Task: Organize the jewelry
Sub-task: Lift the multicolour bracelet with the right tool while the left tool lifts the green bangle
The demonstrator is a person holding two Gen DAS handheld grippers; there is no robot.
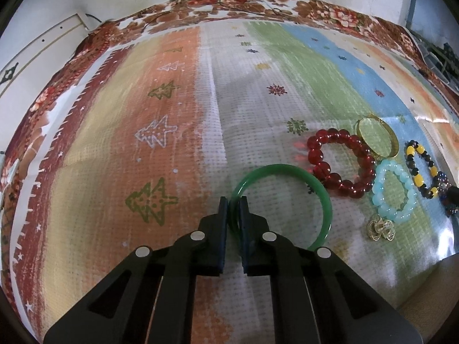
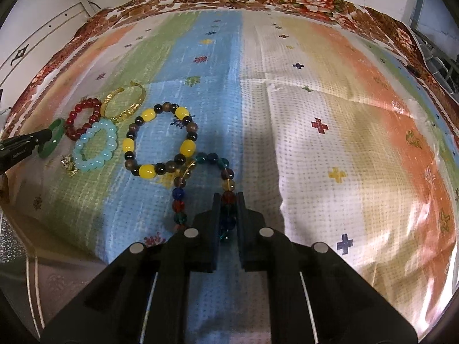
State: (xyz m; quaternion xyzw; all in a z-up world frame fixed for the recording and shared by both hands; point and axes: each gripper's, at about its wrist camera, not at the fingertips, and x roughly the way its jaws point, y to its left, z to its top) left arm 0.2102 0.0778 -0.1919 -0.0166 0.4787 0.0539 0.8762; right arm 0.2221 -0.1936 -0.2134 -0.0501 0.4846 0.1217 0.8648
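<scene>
My left gripper [image 1: 234, 205] is shut on the rim of a green bangle [image 1: 321, 192] that lies on the striped cloth; it also shows in the right wrist view [image 2: 46, 140], with the bangle [image 2: 54, 132] in it. To the bangle's right lie a red bead bracelet [image 1: 341, 162], a gold cuff [image 1: 378, 137], a pale blue bead bracelet [image 1: 394, 192] with a gold charm [image 1: 381, 228], and a yellow-and-black bead bracelet [image 1: 421, 167]. My right gripper [image 2: 228, 199] is shut on a multicolour bead bracelet [image 2: 226, 172] lying beside the yellow-and-black bracelet [image 2: 160, 140].
The striped cloth [image 2: 330, 100] with a floral border covers the table, with a broad bare area to the right in the right wrist view. A white wall stands behind. The table's front edge [image 1: 424, 289] shows at lower right in the left wrist view.
</scene>
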